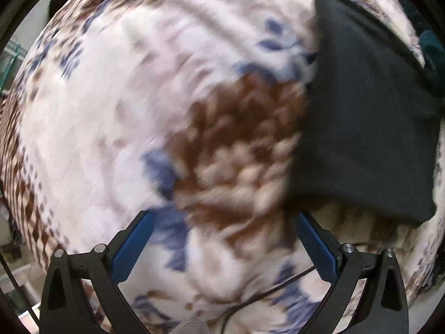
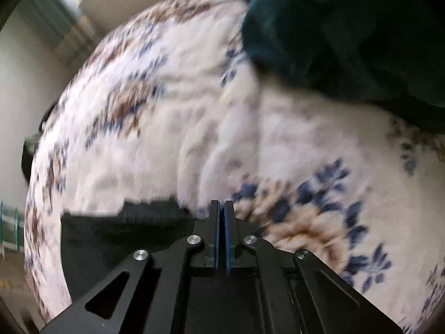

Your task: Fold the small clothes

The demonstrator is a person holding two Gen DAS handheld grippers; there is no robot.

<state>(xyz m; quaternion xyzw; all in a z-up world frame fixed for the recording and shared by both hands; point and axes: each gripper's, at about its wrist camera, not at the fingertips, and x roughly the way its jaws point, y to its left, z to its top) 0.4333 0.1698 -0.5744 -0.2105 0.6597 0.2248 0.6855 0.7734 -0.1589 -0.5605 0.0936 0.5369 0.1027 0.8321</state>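
Left wrist view first: we see the left gripper [image 1: 222,222] hanging straight over a fluffy white blanket with brown and blue flower prints [image 1: 116,105], jaws spread wide with nothing between the blue pads. Just up and right of it lies the small dark charcoal knit garment [image 1: 361,111], folded into a neat flat slab, its lower edge lifted a bit off the fleece. A thin black cable [image 1: 278,286] runs across the blanket under the gripper.

In the right wrist view, the right gripper [image 2: 221,208] has its jaws pressed together and holds nothing. The same dark piece sits low on the left there, beside the fingers, apart from them. Up top on the right is a rumpled deep teal fabric heap [image 2: 333,27], probably next in line.

Our read: the dark piece looks finished, so we'd go for the next item. Grab one edge only, not the plush blanket with it; that deep pile snags easily. Keep the cable clear of the pads, and don't knock the folded slab while reaching across. Both views are pretty blurry, so fine detail is a guess.
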